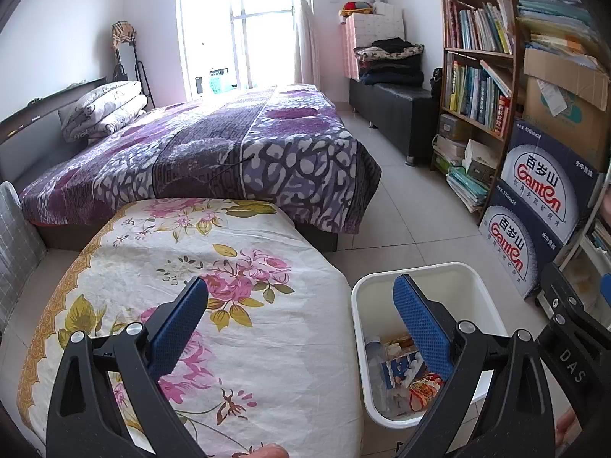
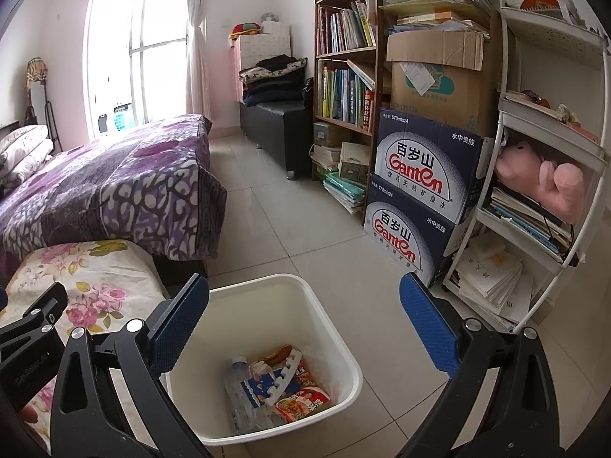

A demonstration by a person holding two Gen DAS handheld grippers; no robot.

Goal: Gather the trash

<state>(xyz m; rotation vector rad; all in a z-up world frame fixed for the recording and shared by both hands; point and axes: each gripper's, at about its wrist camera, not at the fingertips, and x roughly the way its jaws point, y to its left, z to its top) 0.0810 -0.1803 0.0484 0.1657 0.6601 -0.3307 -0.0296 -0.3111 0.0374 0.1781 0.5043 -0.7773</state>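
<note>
Blue pads sit on both claws, close to the cameras. Right claw (image 2: 303, 320) is spread wide and pinches nothing; it hangs over the white bin (image 2: 345, 347). Left claw (image 1: 299, 318) is spread wide too, with nothing in it; one finger is over the flowered tabletop (image 1: 191, 236) and the other is over the bin (image 1: 385, 278).

Trash lies at the bottom of the bin: a clear plastic bottle (image 2: 240, 385), a blue and white packet (image 2: 259, 381) and a red snack wrapper (image 2: 305, 400). They lie touching in a heap. The bin stands on the tiled floor (image 2: 267, 229), just beside the right edge of the tabletop.

Past the tabletop's far edge is a bed with a purple cover (image 1: 214, 145). Two dark blue water boxes (image 2: 420, 191) are stacked by a bookshelf (image 2: 343, 57), across the floor from the bin.
</note>
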